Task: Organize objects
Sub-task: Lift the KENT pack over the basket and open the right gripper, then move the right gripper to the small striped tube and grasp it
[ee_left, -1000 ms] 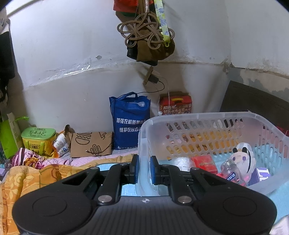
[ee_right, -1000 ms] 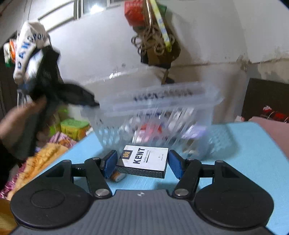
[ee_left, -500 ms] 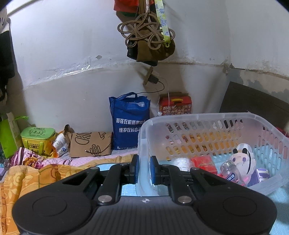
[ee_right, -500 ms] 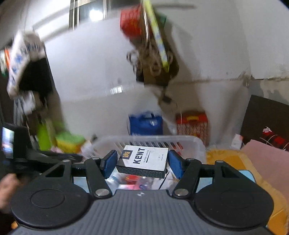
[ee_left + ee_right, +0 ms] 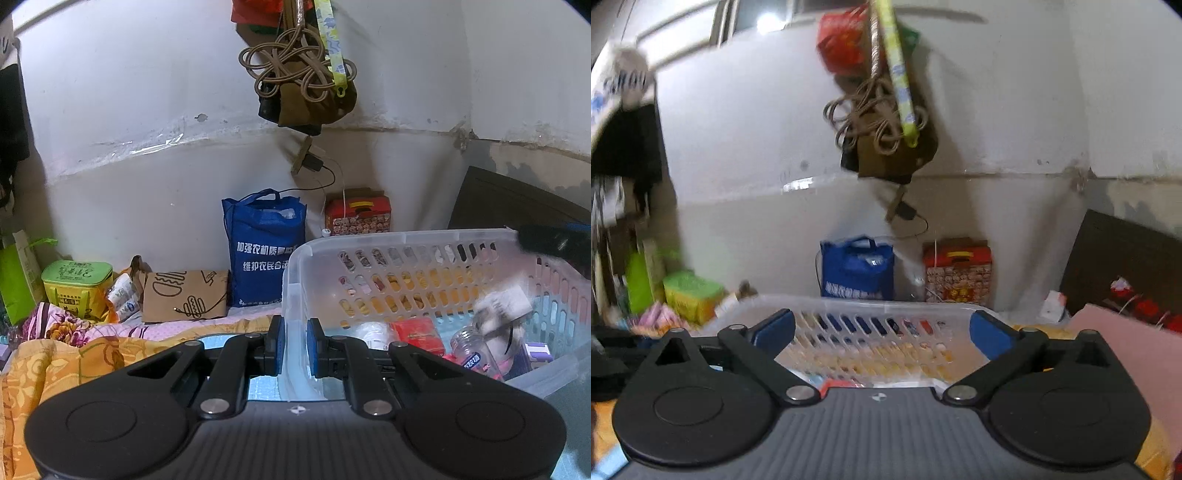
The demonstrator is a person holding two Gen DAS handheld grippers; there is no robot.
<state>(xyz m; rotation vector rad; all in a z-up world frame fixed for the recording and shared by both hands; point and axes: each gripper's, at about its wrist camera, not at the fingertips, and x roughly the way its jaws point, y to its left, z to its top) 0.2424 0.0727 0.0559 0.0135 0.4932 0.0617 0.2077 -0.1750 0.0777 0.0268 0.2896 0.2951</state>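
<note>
A: Your left hand-held gripper (image 5: 294, 345) is clamped narrow on the basket's (image 5: 406, 240) near-left rim. If that thin wall slips from the pads, the basket could shift or tip on the bed's blue sheet (image 5: 266, 387).

B: And your right hand-held gripper (image 5: 882, 326) is opening wide, with nothing between its jaws.

A: The left wrist view shows what the right one cannot: a blurred white box (image 5: 504, 304) dropping inside, above the small jar (image 5: 472, 350) and red packet (image 5: 417, 332). It may bounce off them, or land askew.

B: The right wrist view adds only the basket's far wall, and pink bedding (image 5: 1126, 354) beyond.
</note>
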